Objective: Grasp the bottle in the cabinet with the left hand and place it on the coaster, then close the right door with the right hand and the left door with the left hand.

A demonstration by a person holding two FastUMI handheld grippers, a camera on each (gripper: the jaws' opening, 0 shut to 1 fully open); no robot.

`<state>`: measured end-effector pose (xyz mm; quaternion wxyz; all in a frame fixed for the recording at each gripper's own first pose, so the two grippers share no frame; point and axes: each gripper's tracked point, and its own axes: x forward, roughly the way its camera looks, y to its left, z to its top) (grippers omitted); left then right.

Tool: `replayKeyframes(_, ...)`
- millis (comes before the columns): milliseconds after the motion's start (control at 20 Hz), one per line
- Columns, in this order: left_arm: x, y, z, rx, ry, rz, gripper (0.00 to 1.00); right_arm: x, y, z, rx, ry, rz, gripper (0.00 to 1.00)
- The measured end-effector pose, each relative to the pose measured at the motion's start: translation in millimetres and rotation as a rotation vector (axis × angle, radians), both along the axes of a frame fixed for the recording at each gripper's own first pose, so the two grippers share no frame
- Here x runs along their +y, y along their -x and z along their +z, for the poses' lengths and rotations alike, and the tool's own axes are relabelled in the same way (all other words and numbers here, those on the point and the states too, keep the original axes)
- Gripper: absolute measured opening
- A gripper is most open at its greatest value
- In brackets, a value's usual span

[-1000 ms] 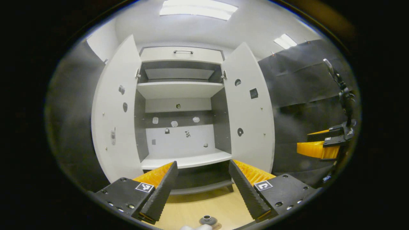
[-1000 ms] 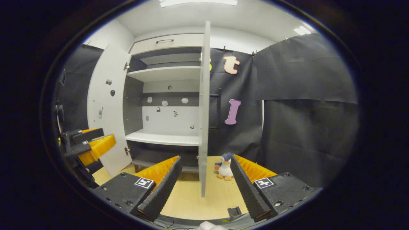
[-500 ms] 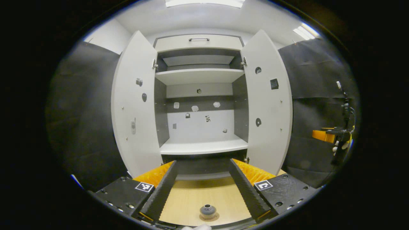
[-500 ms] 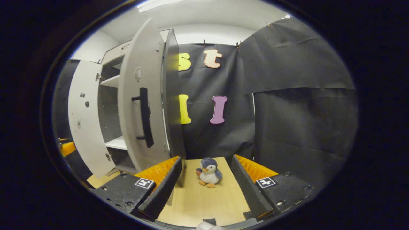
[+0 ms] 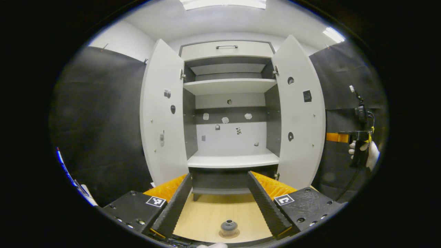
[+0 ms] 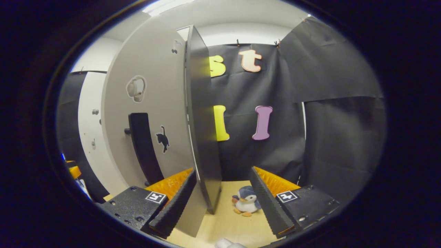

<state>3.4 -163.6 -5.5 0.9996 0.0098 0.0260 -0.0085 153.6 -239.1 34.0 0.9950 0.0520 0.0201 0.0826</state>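
The bottle (image 5: 229,227) stands upright on the coaster (image 5: 229,234), a round disc on the wooden surface (image 5: 206,217) in front of the cabinet (image 5: 229,113). In the left gripper view it sits low in the picture, between the two fingers of the left gripper (image 5: 219,206) but nearer the camera than their tips, and touched by neither. That gripper is spread wide and holds nothing.

Beyond it the cabinet is open. The left door (image 5: 162,113) and the right door (image 5: 299,113) both swing outward, showing white shelves with nothing standing on them and a back panel dotted with small stickers. A drawer with a bar handle (image 5: 226,46) runs across the top.

At the right edge of the left gripper view, the right gripper (image 5: 339,137) is held by a gloved hand (image 5: 368,153) just past the outer side of the right door; from there I can't quite tell whether it touches the door.

In the right gripper view, the right gripper (image 6: 224,194) is released and wide apart, with the free edge of the right door (image 6: 203,137) rising between its fingers, nearer the left one. The door's outer face carries a dark vertical handle (image 6: 143,144), a cat sticker (image 6: 162,137) and a pale round sticker. A plush penguin (image 6: 246,203) sits on the surface (image 6: 224,224) near the right finger.
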Motion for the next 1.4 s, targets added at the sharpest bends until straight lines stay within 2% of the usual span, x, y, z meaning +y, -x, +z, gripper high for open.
replayKeyframes(100,5.5,-2.8,0.7,0.001,-0.014,-0.012,0.98,20.4,-0.8,4.6,-0.002,0.019,0.027,1.0)
replayKeyframes(200,8.4,-6.0,2.1,0.003,-0.026,-0.032,0.96,21.1,-0.8,9.8,-0.022,0.059,0.003,0.96)
replayKeyframes(300,12.8,-9.7,3.1,0.0,-0.027,-0.052,1.0,22.1,2.0,8.1,-0.013,0.062,-0.022,0.96)
replayKeyframes(350,14.1,-11.8,3.6,-0.001,-0.018,-0.065,0.99,26.1,3.1,7.3,-0.006,0.055,-0.028,0.96)
replayKeyframes(550,29.8,-19.8,2.9,0.002,0.001,-0.093,0.96,59.0,8.2,5.9,0.017,0.054,-0.033,0.96)
replayKeyframes(600,35.8,-21.8,3.0,0.0,-0.003,-0.095,0.98,67.0,8.7,6.6,0.014,0.059,-0.041,0.92)
replayKeyframes(700,46.9,-24.4,2.7,-0.002,-0.009,-0.095,0.98,81.9,8.5,6.3,0.01,0.065,-0.052,0.96)
replayKeyframes(1000,68.6,-28.3,-3.4,0.004,-0.014,-0.111,1.0,126.9,3.3,5.4,0.007,0.064,-0.071,0.93)
replayKeyframes(1150,78.9,-30.4,-6.7,0.004,-0.012,-0.119,0.96,156.1,-2.6,1.7,0.008,0.068,-0.041,0.96)
replayKeyframes(1400,98.3,-33.8,-5.6,-0.007,-0.017,-0.118,1.0,187.8,6.7,-1.1,-0.01,0.084,-0.028,0.98)
